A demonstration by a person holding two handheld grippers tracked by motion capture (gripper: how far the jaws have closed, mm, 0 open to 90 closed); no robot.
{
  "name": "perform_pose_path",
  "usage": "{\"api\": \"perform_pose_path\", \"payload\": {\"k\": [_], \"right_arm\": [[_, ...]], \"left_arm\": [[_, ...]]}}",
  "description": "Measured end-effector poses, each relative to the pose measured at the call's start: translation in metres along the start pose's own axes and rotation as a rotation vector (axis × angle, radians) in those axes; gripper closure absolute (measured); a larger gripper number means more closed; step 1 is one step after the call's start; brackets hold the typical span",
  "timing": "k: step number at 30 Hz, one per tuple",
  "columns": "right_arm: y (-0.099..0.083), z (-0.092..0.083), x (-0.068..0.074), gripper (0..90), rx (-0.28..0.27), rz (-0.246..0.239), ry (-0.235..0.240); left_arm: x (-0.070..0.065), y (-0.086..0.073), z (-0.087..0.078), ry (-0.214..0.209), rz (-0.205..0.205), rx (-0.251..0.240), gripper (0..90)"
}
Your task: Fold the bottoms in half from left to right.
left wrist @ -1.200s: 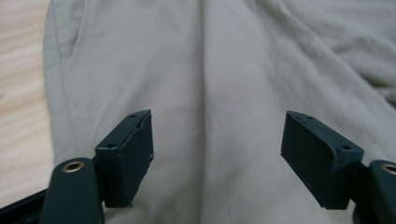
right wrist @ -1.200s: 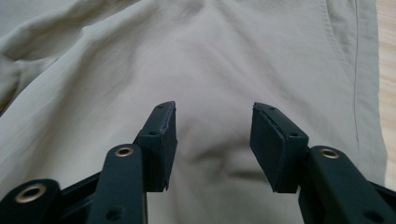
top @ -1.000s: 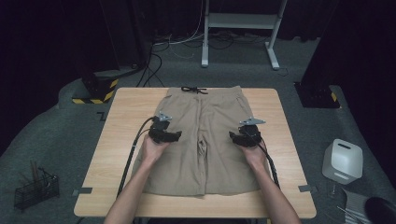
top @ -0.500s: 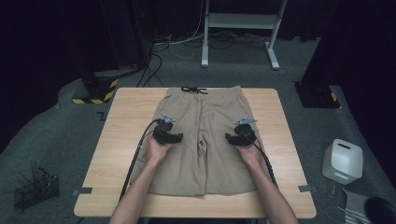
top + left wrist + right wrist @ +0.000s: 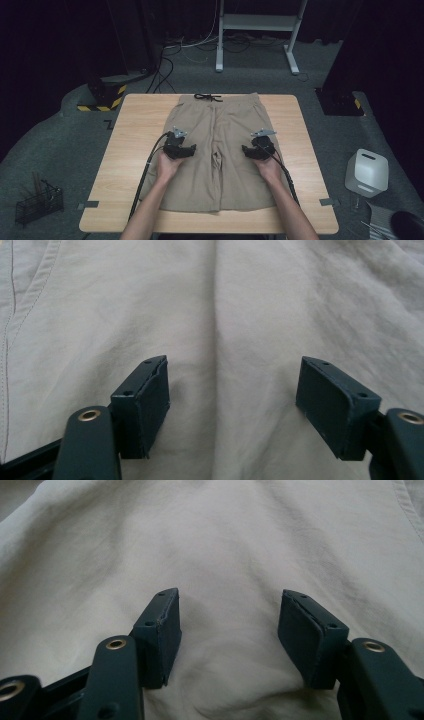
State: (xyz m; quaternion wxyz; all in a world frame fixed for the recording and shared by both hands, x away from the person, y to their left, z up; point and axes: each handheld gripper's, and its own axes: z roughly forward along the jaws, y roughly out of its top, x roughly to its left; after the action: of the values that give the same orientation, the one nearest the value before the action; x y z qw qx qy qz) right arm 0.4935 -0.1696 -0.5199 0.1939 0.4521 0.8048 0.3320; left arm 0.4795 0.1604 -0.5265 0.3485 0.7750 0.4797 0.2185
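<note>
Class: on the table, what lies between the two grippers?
In the high view, only the khaki shorts stretch between the left gripper and the right gripper.

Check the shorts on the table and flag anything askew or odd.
Nothing stands out. The shorts lie flat and square on the table, waistband at the far edge, with only soft creases.

Khaki shorts (image 5: 220, 150) flat on table (image 5: 130, 145), 2 grippers atop

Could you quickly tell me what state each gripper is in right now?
Left gripper: open over the shorts, jaws just closing slightly, gripping nothing.
Right gripper: open over the shorts, gripping nothing.
</note>
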Motion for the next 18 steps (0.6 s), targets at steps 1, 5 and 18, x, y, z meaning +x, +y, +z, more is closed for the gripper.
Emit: {"api": "perform_pose_path", "payload": {"k": [1, 5, 18], "right_arm": [[-0.001, -0.002, 0.001, 42.2, 0.002, 0.002, -0.001], [-0.009, -0.010, 0.005, 42.3, 0.007, -0.008, 0.006], [-0.051, -0.052, 0.032, 42.3, 0.001, -0.031, 0.028]], "left_arm": [[-0.002, -0.002, -0.002, -0.002, 0.003, 0.000, 30.3], [-0.008, -0.009, -0.010, -0.007, 0.009, -0.005, 31.4], [-0.035, -0.044, -0.050, -0.017, 0.012, -0.011, 35.6]]}}
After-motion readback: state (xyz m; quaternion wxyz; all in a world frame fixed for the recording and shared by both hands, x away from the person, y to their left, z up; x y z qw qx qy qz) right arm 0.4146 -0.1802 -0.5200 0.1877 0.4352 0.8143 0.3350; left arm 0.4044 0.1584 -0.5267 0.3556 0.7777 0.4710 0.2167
